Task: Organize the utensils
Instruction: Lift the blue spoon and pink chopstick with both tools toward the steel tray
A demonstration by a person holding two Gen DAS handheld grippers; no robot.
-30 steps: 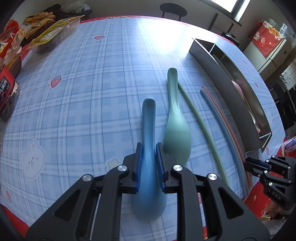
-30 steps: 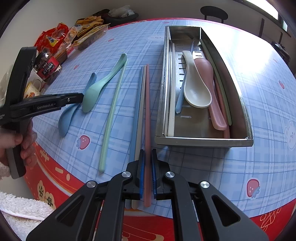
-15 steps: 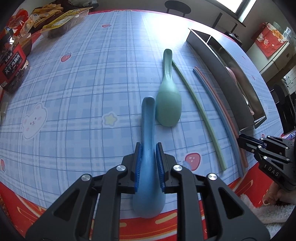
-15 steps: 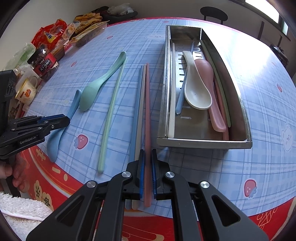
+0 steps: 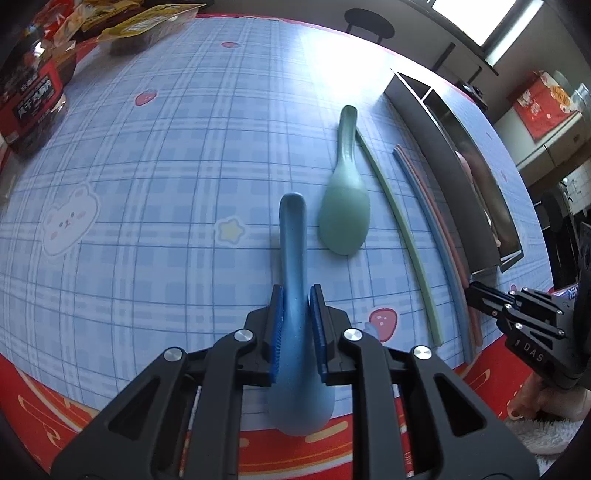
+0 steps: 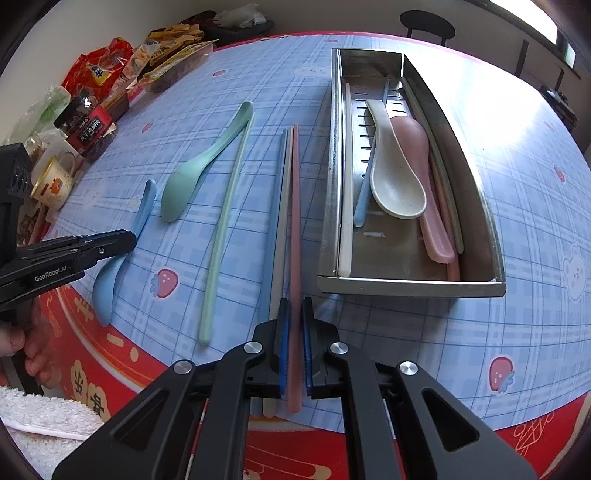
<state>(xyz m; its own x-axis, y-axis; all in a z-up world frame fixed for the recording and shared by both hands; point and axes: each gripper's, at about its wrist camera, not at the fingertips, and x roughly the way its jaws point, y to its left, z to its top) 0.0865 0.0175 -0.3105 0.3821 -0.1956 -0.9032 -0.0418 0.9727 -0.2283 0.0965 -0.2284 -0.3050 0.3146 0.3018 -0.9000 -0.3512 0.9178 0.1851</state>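
My left gripper (image 5: 297, 295) has its blue pads on the neck of a blue spoon (image 5: 293, 258), and its jaws are closing. The spoon's bowl is over the table's red front border. In the right wrist view the left gripper (image 6: 129, 236) and blue spoon (image 6: 107, 284) are at the left. My right gripper (image 6: 294, 306) is shut on the near end of a pink chopstick (image 6: 295, 221), which lies beside a blue chopstick (image 6: 275, 236). A green spoon (image 6: 184, 188) and a green chopstick (image 6: 225, 221) lie between the two grippers. The steel tray (image 6: 410, 286) holds a white spoon (image 6: 395, 184), a pink spoon (image 6: 424, 184) and several chopsticks.
Snack packets (image 6: 173, 55), a dark jar (image 6: 88, 129) and a small mug (image 6: 51, 181) crowd the table's far left. A person's hand (image 6: 22, 343) holds the left gripper above a white towel (image 6: 44, 417). A round stool (image 6: 426, 20) stands beyond the table.
The left gripper has drawn the blue spoon back toward the table's front edge, away from the green spoon. The right gripper and the pink chopstick have stayed put.
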